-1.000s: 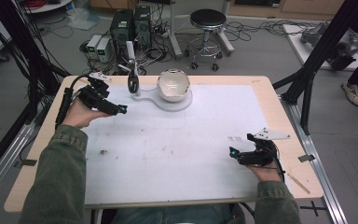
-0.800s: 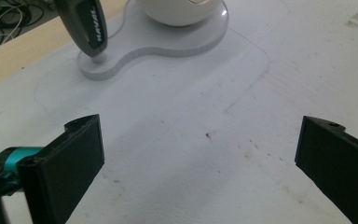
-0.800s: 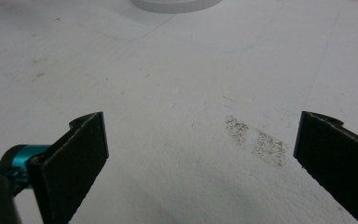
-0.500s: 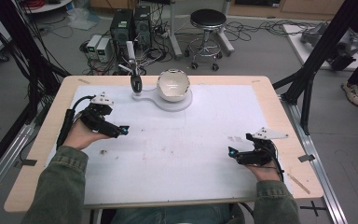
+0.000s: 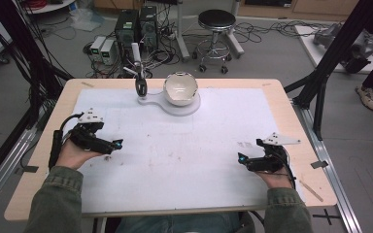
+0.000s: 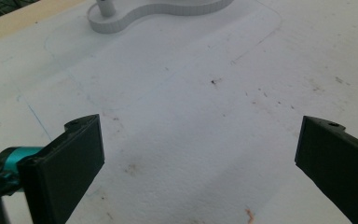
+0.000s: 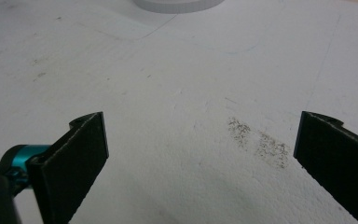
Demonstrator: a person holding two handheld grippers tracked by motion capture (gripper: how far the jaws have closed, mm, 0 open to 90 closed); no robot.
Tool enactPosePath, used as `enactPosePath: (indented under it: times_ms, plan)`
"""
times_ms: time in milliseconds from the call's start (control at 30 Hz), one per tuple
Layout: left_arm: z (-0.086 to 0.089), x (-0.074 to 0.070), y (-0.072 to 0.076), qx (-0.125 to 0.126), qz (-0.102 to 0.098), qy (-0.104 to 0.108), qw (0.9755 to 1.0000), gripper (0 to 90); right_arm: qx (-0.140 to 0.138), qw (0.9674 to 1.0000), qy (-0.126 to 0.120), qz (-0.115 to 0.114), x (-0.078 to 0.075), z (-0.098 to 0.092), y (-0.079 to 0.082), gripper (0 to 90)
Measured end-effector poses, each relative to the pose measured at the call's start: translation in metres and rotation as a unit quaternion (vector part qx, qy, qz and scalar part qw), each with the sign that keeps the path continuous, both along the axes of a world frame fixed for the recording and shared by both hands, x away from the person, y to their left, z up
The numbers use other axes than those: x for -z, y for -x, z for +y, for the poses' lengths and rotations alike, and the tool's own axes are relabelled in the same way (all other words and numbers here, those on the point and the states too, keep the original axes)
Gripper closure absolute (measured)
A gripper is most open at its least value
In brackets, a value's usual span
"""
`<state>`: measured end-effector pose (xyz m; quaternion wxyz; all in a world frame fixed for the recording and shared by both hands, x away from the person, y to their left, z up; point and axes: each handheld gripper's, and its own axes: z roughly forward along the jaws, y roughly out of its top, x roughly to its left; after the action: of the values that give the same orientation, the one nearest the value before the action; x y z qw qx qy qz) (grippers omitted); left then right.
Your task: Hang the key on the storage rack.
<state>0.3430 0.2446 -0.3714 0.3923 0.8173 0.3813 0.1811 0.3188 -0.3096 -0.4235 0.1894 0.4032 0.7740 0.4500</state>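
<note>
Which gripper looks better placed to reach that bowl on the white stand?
Probably the left gripper: open, empty and nearer the bowl and its white stand. The right gripper, also open, rests farther off.

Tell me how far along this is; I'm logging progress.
Looks done: the bowl sits on the white stand, beside the dark ladle-like tool upright on its post. In hand: nothing; left tongs and right tongs are open, low over the mat. Left: seemingly nothing.

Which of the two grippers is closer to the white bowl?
The left gripper. It sits nearer the white bowl than the right gripper, which rests lower by the table's near edge.
</note>
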Motion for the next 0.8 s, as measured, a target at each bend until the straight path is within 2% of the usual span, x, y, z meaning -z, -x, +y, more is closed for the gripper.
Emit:
enactPosePath:
  times_ms: [167,333,500,800]
  plan:
    - [0.011,0.013,0.009,-0.013,-0.003,-0.002,0.9999,1.7,0.001,1.0000,0.001,0.000,0.000,0.000,0.000,1.9]
    - [0.020,0.023,0.017,-0.017,-0.004,0.011,0.9998,1.7,0.000,1.0000,0.001,0.001,0.000,0.000,0.000,1.9]
    - [0.025,0.027,0.023,-0.018,-0.008,0.013,0.9997,1.7,0.001,1.0000,0.002,0.001,0.000,0.000,0.000,1.9]
    - [0.033,0.034,0.037,-0.024,-0.031,0.026,0.9989,1.7,0.000,1.0000,0.000,0.001,0.000,0.000,0.001,1.9]
